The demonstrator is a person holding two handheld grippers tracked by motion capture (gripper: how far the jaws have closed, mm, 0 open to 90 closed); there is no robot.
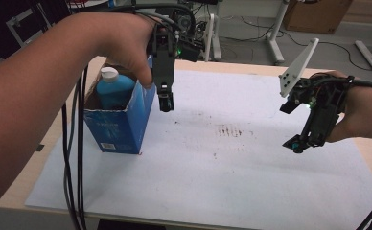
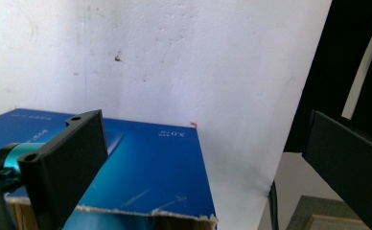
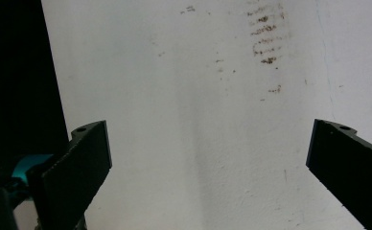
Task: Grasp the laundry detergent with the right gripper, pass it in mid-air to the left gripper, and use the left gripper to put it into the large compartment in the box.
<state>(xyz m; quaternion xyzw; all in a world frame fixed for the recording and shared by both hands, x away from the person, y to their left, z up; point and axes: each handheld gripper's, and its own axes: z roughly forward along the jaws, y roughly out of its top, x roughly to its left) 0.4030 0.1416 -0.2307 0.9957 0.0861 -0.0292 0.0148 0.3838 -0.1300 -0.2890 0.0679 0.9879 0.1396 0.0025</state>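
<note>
Box (image 1: pixel 122 122) first: we see it, blue and open-topped, standing upright on the white mat (image 1: pixel 232 163) near the mat's left edge, with a blue bottle (image 1: pixel 113 88) upright inside it, its white cap above the torn rim. Our left gripper (image 1: pixel 165 101) hangs pointing down just beside the box's right wall, above the mat; in the left gripper view its jaws stand wide apart with nothing between them, one jaw over the box's blue side (image 2: pixel 145 167) and the other out past the mat's edge. Whether the near jaw touches the box we cannot tell. Our right gripper (image 1: pixel 296 143) is well apart from the box, held above the right part of the mat and tilted down toward it; in the right gripper view its jaws are spread wide over bare mat (image 3: pixel 198 143), gripping nothing. Brown smudges (image 1: pixel 229 130) mark the mat between the two grippers. Cables (image 1: pixel 74 158) trail down past the box's left side.
</note>
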